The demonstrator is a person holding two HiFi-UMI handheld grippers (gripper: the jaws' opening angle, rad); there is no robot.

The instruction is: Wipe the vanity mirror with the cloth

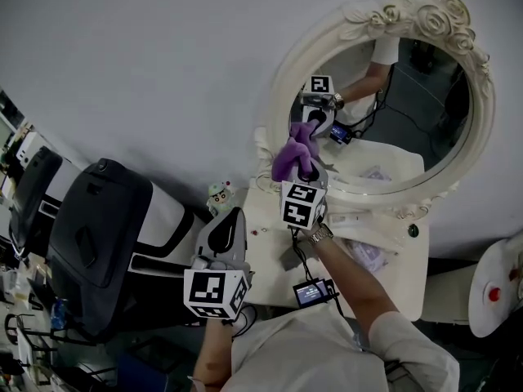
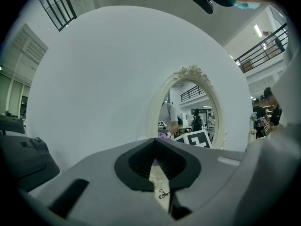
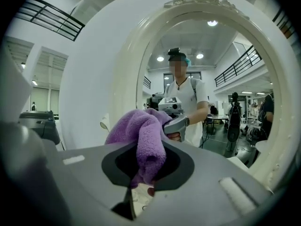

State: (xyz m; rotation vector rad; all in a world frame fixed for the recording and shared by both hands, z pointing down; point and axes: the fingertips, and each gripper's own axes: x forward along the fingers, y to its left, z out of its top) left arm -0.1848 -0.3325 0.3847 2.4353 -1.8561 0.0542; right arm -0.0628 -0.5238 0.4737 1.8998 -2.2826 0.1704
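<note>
The oval vanity mirror [image 1: 409,129] in its ornate cream frame [image 1: 282,88] stands at the upper right. My right gripper [image 1: 305,167] is shut on a purple cloth [image 1: 294,149], held up at the mirror's lower left edge; whether cloth and glass touch I cannot tell. In the right gripper view the cloth [image 3: 141,131] bulges out of the shut jaws of the gripper [image 3: 148,166], with the mirror [image 3: 211,79] close ahead showing its reflection. My left gripper [image 1: 231,219] hangs lower left, away from the mirror, shut on nothing [image 2: 157,166]; the mirror [image 2: 193,112] lies further off.
The cream vanity table [image 1: 409,276] under the mirror carries a plastic bag [image 1: 368,256] and small items. A little figurine [image 1: 219,196] stands at its left corner. A black office chair [image 1: 90,235] is at the left, and a white round stool [image 1: 494,288] at the right.
</note>
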